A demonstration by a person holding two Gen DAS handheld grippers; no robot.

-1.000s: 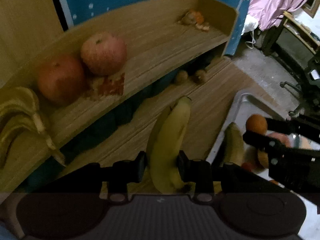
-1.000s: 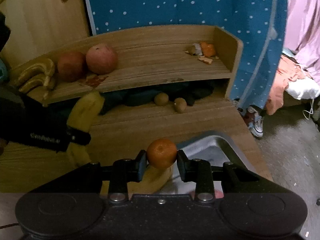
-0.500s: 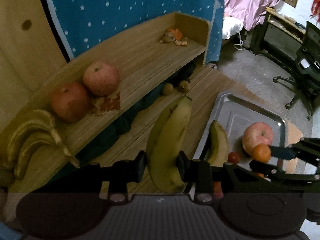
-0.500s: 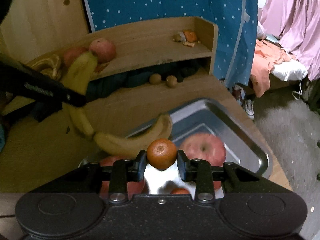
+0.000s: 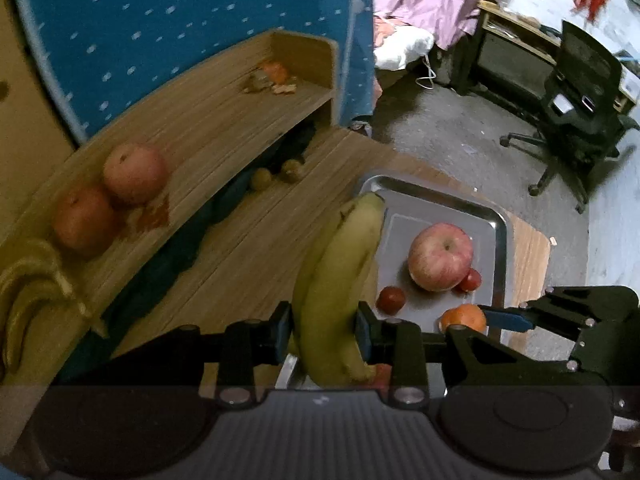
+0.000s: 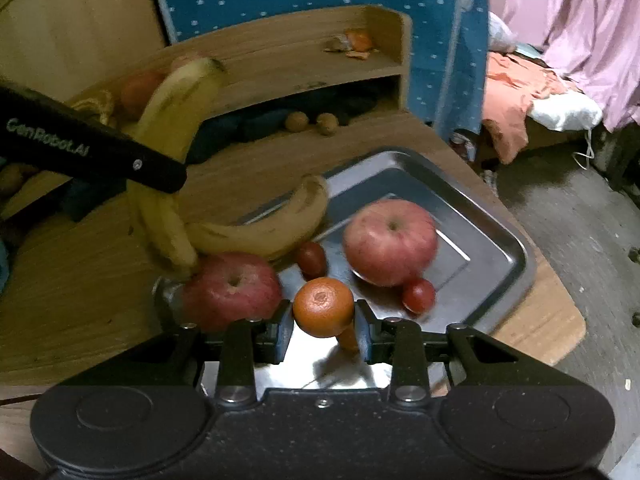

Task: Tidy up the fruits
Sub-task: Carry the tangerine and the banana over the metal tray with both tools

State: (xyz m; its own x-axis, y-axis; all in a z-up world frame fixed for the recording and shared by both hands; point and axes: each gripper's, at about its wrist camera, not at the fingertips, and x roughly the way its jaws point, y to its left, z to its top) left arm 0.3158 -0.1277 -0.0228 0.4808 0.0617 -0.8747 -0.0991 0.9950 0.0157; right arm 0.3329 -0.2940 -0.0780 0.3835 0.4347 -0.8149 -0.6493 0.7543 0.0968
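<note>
Left wrist view: left gripper clamped on a banana, pads pressed against both sides, fruit standing nearly upright with tip up. Held above near-left edge of metal tray on wooden table. On tray: big red apple, two small red fruits, one just left of the apple, one touching its right side. Right gripper entering from right, gripping an orange low over tray's near side. Wooden shelf behind: two apples touching each other at left, bananas at far left edge, orange peel scraps at right end. Two small brown fruits on table below shelf. Office chair on floor at right, blurred.

Right wrist view: right gripper closed on orange, held between both pads above tray. Left gripper's black finger crossing from left, banana pinched in it, tilted, tip up. Another banana lying curved across tray's left rim. Apple mid-tray, second apple at near-left corner, touching the lying banana. Small red fruits, one between the apples, one touching the mid-tray apple's near side. Shelf behind, peel scraps at right end, brown fruits below.
</note>
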